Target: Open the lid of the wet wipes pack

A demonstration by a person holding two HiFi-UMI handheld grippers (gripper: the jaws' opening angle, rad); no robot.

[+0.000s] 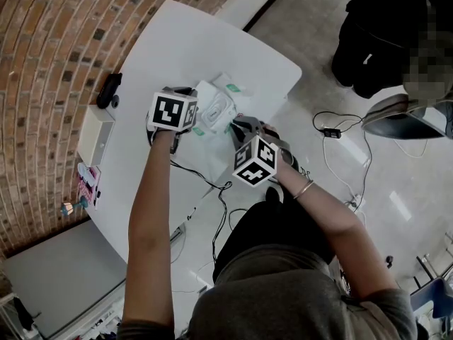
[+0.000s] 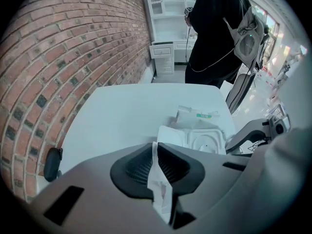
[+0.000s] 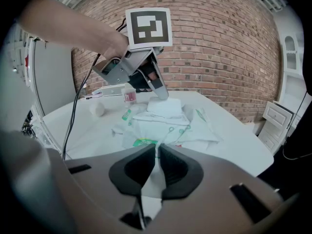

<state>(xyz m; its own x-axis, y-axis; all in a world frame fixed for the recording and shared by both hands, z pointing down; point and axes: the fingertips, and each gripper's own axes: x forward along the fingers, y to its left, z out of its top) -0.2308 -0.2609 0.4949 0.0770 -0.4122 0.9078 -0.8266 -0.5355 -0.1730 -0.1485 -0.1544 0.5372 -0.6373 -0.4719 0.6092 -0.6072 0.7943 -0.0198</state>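
The wet wipes pack (image 1: pixel 225 89), white with green print, lies near the middle of the white table (image 1: pixel 184 44). In the left gripper view its white plastic lid frame (image 2: pixel 207 141) shows with the flap (image 2: pixel 170 134) lifted off it. My left gripper (image 2: pixel 156 152) is shut on the flap's thin white edge; the right gripper view shows those fingers (image 3: pixel 160 92) pinching the raised lid (image 3: pixel 165 107) from above. My right gripper (image 3: pixel 157 156) is shut on the near end of the pack (image 3: pixel 161 128), with white film running down between its jaws.
A black device (image 1: pixel 108 91), a white box (image 1: pixel 95 139) and a pink-labelled item (image 1: pixel 86 183) sit along the table's left edge by the brick wall. A small bottle (image 3: pixel 129 95) and a white roll (image 3: pixel 99 108) stand behind the pack. A person in black (image 1: pixel 375 34) stands past the table; cables (image 1: pixel 340 133) lie on the floor.
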